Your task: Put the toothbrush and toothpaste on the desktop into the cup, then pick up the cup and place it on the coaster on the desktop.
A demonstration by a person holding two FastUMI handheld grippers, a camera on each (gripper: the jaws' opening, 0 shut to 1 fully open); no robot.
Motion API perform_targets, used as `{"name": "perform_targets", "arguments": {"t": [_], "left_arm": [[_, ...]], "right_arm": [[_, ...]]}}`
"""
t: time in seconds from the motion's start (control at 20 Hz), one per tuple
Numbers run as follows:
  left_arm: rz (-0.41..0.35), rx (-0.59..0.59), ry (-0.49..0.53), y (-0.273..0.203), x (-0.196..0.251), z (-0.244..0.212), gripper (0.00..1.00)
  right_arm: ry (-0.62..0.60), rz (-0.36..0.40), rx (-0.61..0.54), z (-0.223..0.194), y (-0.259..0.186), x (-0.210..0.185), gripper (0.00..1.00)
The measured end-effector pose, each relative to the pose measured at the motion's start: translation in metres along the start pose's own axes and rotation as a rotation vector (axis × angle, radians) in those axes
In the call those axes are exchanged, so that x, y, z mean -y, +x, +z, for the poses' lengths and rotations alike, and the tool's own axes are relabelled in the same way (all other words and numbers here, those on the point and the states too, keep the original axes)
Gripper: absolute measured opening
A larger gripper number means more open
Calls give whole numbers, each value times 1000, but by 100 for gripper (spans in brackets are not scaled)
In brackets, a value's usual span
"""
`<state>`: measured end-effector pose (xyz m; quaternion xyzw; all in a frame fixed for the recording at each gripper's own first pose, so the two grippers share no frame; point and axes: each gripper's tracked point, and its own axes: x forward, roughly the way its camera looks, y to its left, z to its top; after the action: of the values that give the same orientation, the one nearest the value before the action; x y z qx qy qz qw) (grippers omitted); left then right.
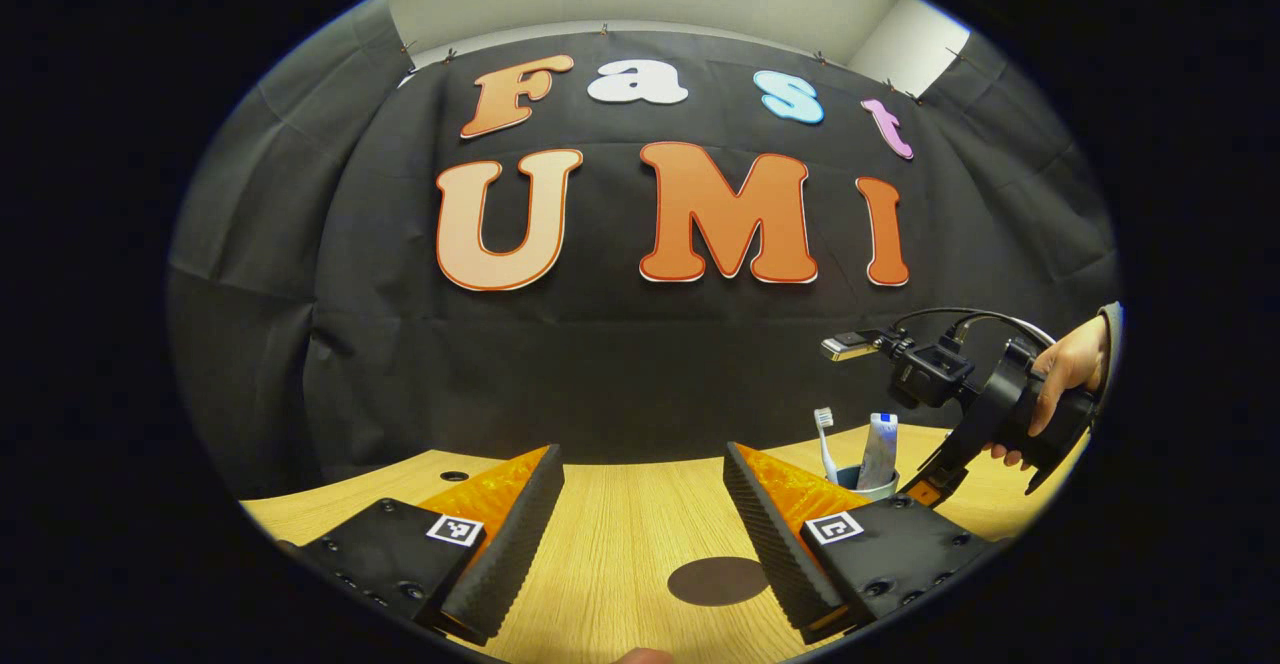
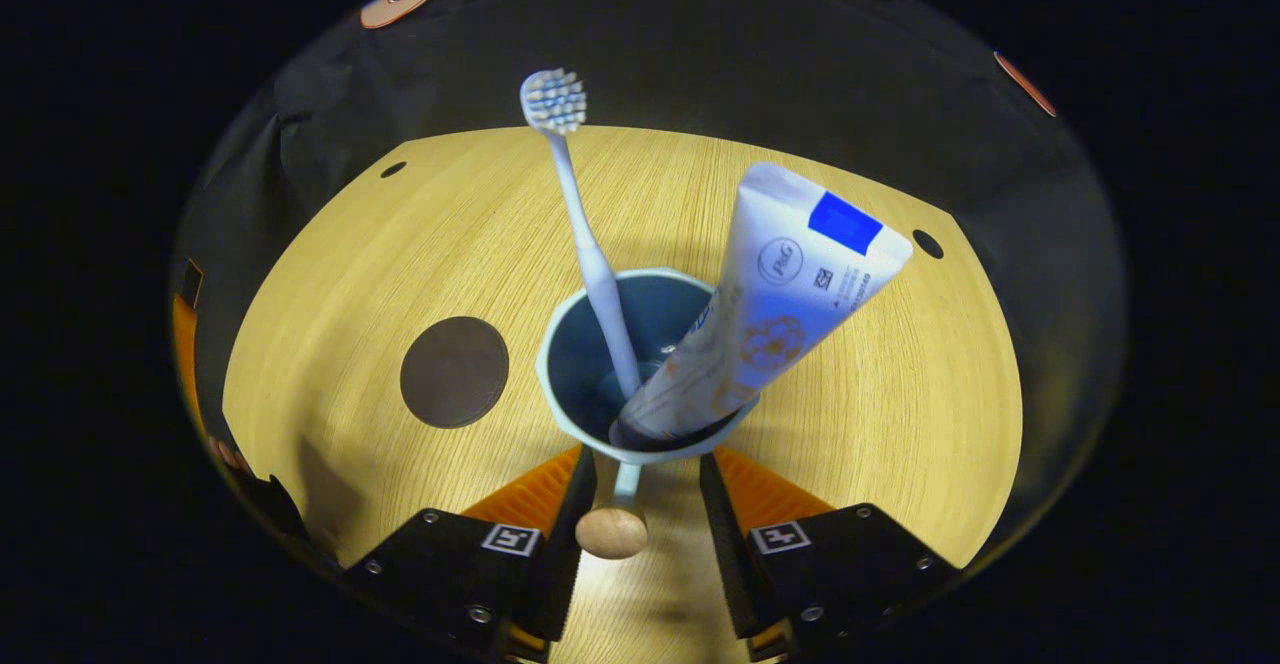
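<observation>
our left gripper hangs over the worktop with jaws wide apart, coaster between them. further right we see the cup holding toothbrush and toothpaste, right gripper just beside it.

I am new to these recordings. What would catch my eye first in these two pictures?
First, the cup in the middle of the wooden table, with a toothbrush and a toothpaste tube standing in it. The right tongs are open on either side of the cup's handle. A dark round coaster lies beside the cup, apart from it.
</observation>
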<state>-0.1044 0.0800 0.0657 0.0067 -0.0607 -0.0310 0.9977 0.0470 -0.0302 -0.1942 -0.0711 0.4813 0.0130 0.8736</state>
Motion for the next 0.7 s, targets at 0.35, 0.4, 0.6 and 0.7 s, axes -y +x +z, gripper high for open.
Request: {"name": "perform_targets", "arguments": {"t": [0.35, 0.4, 0.6, 0.7], "left_arm": [[17, -11, 0, -3, -7, -5, 100], [19, -12, 0, -4, -7, -4, 100], [25, -17, 3, -5, -9, -5, 100], [29, -19, 5, -5, -10, -7, 98]], "right_arm": [[29, 30, 11, 0, 3, 0, 29], [32, 31, 20, 1, 2, 0, 27], [56, 44, 50, 3, 2, -2, 23], [59, 55, 67, 5, 3, -3, 23]]}}
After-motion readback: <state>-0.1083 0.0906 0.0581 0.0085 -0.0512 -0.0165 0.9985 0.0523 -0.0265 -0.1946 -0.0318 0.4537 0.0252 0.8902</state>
